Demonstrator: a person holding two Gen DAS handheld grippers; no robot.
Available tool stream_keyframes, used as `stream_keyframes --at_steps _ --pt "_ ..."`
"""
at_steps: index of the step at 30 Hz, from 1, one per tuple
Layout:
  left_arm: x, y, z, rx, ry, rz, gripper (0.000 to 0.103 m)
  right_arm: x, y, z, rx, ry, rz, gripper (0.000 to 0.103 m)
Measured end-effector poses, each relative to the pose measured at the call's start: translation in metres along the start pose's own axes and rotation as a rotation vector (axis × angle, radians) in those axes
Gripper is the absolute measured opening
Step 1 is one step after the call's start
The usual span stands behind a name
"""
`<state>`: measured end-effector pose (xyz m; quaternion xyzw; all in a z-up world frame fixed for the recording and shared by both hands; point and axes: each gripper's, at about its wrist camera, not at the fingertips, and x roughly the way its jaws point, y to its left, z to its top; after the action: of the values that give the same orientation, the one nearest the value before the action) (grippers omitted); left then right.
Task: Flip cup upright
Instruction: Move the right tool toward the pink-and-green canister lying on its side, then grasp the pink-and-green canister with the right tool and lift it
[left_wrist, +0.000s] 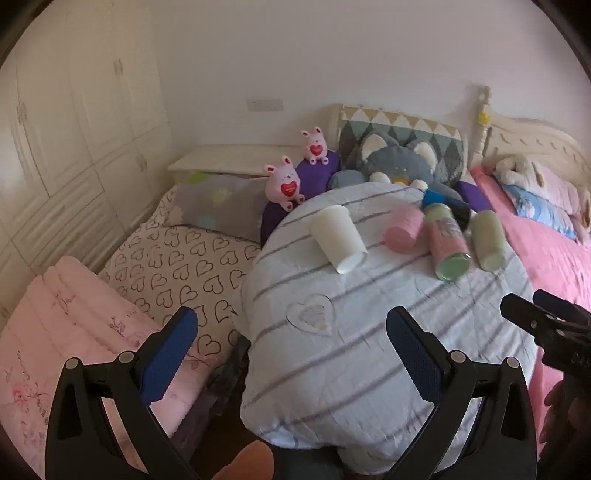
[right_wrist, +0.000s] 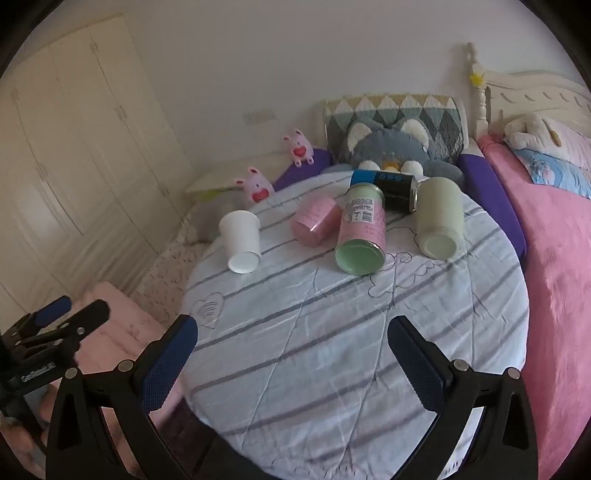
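Note:
Several cups lie on their sides on a round table under a striped white cloth (left_wrist: 332, 332) (right_wrist: 314, 332). A white paper cup (left_wrist: 338, 238) (right_wrist: 242, 236) lies furthest left. To its right lie a pink cup (left_wrist: 404, 229) (right_wrist: 316, 219), a pink can with a green base (left_wrist: 448, 247) (right_wrist: 364, 232), a pale green cup (left_wrist: 487, 240) (right_wrist: 439, 218) and a blue and black can (right_wrist: 388, 184). My left gripper (left_wrist: 291, 343) is open and empty, near the table's front edge. My right gripper (right_wrist: 293, 350) is open and empty, short of the cups.
A bed with heart-print sheets (left_wrist: 177, 266) and a folded pink quilt (left_wrist: 74, 332) lies left of the table. A pink bed (right_wrist: 554, 277) is on the right. Plush toys (left_wrist: 399, 162) and pillows sit behind the table. A wardrobe (left_wrist: 55, 147) stands far left.

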<state>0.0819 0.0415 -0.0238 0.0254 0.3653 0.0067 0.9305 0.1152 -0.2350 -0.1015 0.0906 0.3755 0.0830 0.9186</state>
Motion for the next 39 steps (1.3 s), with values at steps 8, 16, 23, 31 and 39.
stream_keyframes --at_steps 8,16,23,31,39 --pt "0.055 0.016 0.020 -0.022 0.020 0.010 0.103 0.072 -0.002 0.047 -0.051 0.098 -0.176 0.103" --pt "0.111 0.021 0.023 -0.034 0.091 -0.004 0.103 0.135 -0.025 0.080 -0.072 0.160 -0.311 0.103" --pt "0.142 0.019 0.022 -0.029 0.135 -0.013 0.103 0.181 -0.038 0.086 -0.082 0.227 -0.344 0.099" --pt "0.153 0.019 0.019 -0.017 0.163 -0.014 0.103 0.204 -0.052 0.085 -0.045 0.266 -0.353 0.072" --pt "0.121 0.025 0.011 -0.012 0.137 -0.007 0.103 0.156 -0.037 0.076 -0.008 0.213 -0.237 0.072"
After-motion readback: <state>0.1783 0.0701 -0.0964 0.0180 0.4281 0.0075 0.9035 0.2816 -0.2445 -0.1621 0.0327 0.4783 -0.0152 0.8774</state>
